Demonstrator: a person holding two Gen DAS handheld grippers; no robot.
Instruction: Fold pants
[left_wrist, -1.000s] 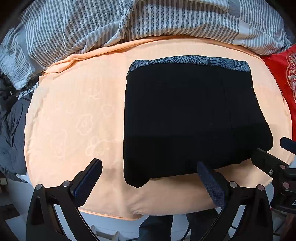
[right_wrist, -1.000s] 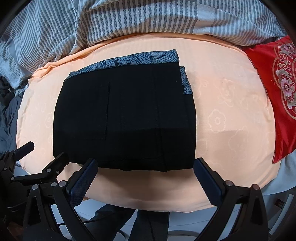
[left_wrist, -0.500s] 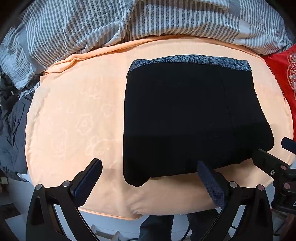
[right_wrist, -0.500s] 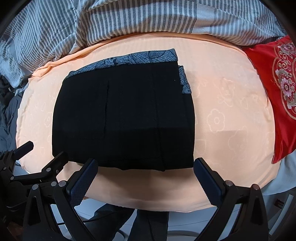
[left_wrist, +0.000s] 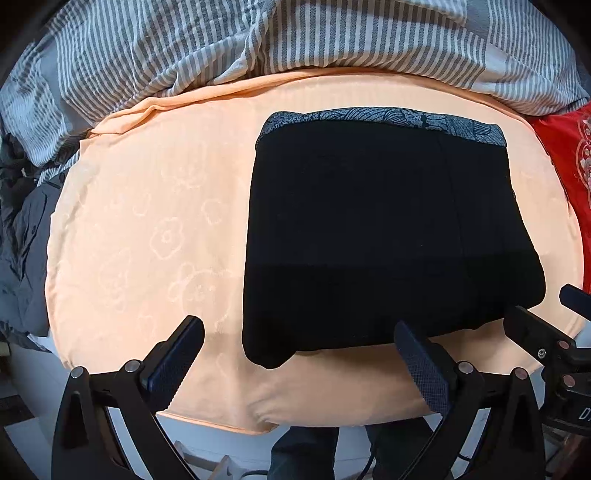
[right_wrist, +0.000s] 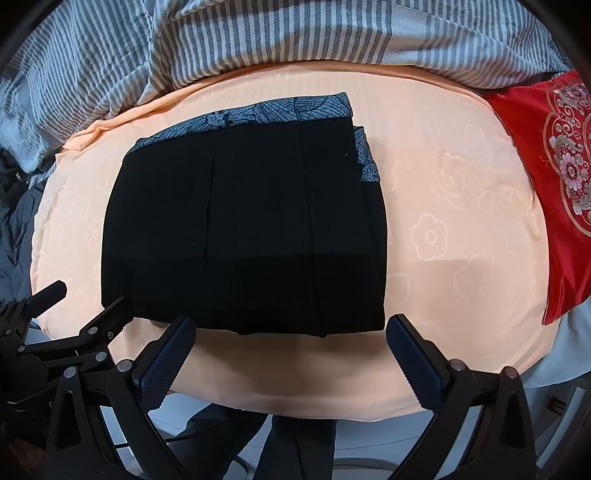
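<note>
Lying folded into a black rectangle with a grey patterned waistband, the pants (left_wrist: 384, 229) sit mid-frame on the peach sheet (left_wrist: 147, 229); left gripper (left_wrist: 295, 365) and right gripper (right_wrist: 291, 354) hover below, jaws spread, empty.

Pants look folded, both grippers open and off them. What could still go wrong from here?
1. The black pants lie close to the near edge of the peach sheet; a nudge from either open gripper, left or right, may drag them off.
2. The patterned waistband sticks out at the right side, so the stack is uneven and may slump if regrasped.
</note>
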